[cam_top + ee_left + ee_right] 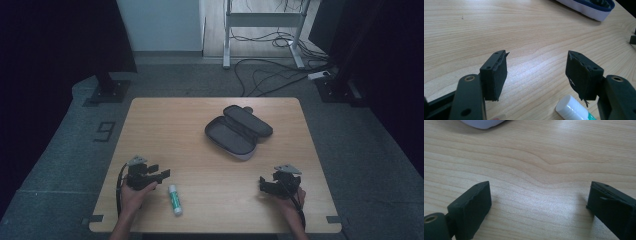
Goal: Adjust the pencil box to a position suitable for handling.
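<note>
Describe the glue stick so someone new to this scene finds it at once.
On the wooden table, look at the near edge beside the left hand-held gripper. The glue stick lies flat there: a small white tube with a green label, unlike the large dark open case farther back.

A wooden table (165, 130) bears an open pencil case (238, 131) and a glue stick (175, 199).
</note>
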Available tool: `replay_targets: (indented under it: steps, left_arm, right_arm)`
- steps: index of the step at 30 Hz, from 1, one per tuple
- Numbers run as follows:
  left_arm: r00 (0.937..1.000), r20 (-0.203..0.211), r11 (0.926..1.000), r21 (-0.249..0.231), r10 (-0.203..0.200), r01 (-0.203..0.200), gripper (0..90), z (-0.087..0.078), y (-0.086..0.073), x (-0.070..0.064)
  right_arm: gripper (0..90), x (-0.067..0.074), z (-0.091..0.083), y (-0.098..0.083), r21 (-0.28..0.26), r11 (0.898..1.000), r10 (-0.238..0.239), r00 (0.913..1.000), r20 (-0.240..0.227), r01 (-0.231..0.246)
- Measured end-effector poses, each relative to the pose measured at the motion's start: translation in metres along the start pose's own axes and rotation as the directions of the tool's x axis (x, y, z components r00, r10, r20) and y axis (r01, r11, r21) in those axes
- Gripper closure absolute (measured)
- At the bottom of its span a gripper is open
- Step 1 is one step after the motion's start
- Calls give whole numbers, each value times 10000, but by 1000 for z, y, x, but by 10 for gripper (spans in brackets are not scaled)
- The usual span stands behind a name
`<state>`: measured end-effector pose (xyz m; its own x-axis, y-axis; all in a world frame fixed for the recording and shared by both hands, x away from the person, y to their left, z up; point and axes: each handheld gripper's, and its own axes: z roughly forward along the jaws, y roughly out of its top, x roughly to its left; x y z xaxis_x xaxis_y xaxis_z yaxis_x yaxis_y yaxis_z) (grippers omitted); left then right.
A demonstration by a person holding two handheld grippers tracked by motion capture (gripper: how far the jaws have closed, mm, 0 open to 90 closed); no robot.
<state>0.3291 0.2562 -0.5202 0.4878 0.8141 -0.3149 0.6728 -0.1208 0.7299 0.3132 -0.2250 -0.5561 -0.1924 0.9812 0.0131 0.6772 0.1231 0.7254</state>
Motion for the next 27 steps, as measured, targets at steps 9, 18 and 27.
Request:
replay_targets:
  steps: [9,18,27]
  left_arm:
    - [10000,-41,10000,-21,-17,17,339,-1,0,1]
    - [10000,-49,9999,-130,-43,42,339,-4,1,2]
    - [10000,-67,9998,-199,-46,45,340,-6,2,2]
  right_arm:
    - [58,0,0,0,-31,10000,18,10000,38,-18]
    - [96,0,-1,0,-101,9999,-30,10000,-21,30]
    - [131,-1,-2,-1,-202,9998,-38,10000,-13,38]
